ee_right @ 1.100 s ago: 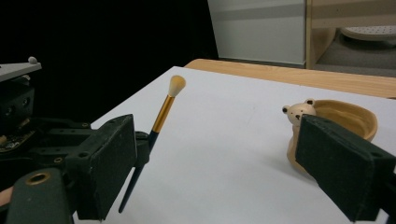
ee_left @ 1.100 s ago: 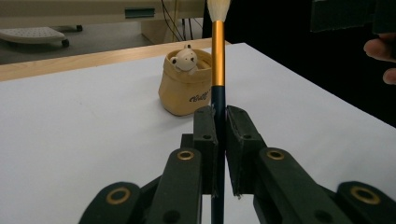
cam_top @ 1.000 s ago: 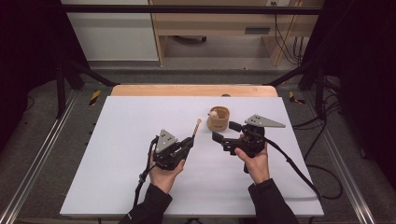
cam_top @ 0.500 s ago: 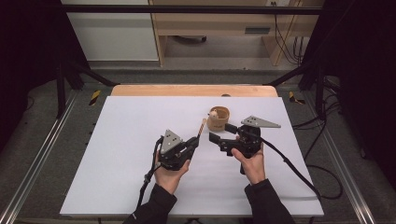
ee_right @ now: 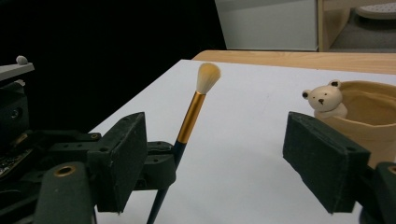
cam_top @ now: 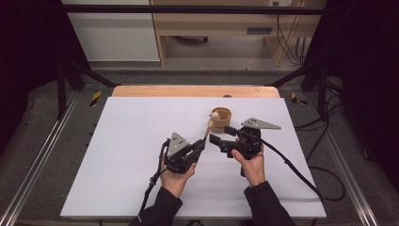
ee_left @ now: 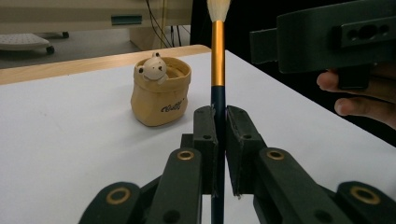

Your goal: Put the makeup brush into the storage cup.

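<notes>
- Makeup brush (ee_left: 217, 60): dark handle, gold ferrule, pale bristle tip. It is gripped at the handle and points up and away from the left gripper (cam_top: 201, 143), the tip leaning toward the cup.
- Left gripper: jaws clenched on the brush handle, pads pressing it from both sides, as seen in the left gripper view. Held in the person's left hand (cam_top: 178, 176) above the table.
- Right gripper (cam_top: 221, 137): jaws spread wide with nothing between them; in the right gripper view the brush (ee_right: 191, 111) stands in the gap's line of sight but beyond the jaws, untouched. Held in the right hand (cam_top: 254, 165), just beside the left gripper, jaw tips facing it.
- Bear cup (ee_left: 160, 91): tan, pouch-shaped ceramic cup with a small bear figure at its rim and writing on the front. It stands upright on the table ahead of the left gripper, just beyond the brush tip, and close on the far side of the right gripper.
- Table (cam_top: 117, 141): white top with a wooden far edge; cables trail from both grippers across it.
</notes>
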Demonstrator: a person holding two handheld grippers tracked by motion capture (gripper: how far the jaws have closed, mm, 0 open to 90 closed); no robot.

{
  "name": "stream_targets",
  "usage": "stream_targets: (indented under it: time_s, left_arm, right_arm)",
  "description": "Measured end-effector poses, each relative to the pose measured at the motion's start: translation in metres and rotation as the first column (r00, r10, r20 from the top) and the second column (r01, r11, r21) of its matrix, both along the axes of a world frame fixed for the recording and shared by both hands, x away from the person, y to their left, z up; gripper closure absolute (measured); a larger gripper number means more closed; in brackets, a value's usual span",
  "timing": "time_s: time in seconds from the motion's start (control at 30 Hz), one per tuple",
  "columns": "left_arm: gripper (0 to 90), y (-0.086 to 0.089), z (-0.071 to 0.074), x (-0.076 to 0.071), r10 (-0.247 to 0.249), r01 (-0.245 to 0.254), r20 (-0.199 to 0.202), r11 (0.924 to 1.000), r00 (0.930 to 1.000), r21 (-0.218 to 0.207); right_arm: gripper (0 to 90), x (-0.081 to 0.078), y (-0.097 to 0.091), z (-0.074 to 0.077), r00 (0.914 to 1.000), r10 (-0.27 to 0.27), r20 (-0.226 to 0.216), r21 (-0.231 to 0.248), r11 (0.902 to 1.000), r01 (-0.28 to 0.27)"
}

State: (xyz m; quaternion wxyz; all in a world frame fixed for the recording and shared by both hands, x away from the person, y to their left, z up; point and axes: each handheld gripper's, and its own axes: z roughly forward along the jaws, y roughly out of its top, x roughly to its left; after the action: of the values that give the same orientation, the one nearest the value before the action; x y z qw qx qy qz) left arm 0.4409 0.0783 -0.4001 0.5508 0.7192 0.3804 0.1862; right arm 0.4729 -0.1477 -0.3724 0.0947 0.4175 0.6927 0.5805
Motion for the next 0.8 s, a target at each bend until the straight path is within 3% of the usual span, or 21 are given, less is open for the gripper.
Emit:
stream_targets:
  time_s: [0.3,0.8]
  left_arm:
    - [83.3,-0.005,0.0,-0.001,-0.003,0.003,0.006,1.0,1.0,-0.007]
    - [83.3,-0.014,0.005,-0.005,-0.02,0.02,0.022,0.9997,0.9996,-0.014]
  right_arm:
    - [27.0,0.001,0.002,-0.002,0.9997,0.0,-0.023,0.019,0.9998,0.001]
    - [43.1,0.003,0.002,-0.001,0.9984,0.017,-0.054,0.055,0.9984,-0.014]
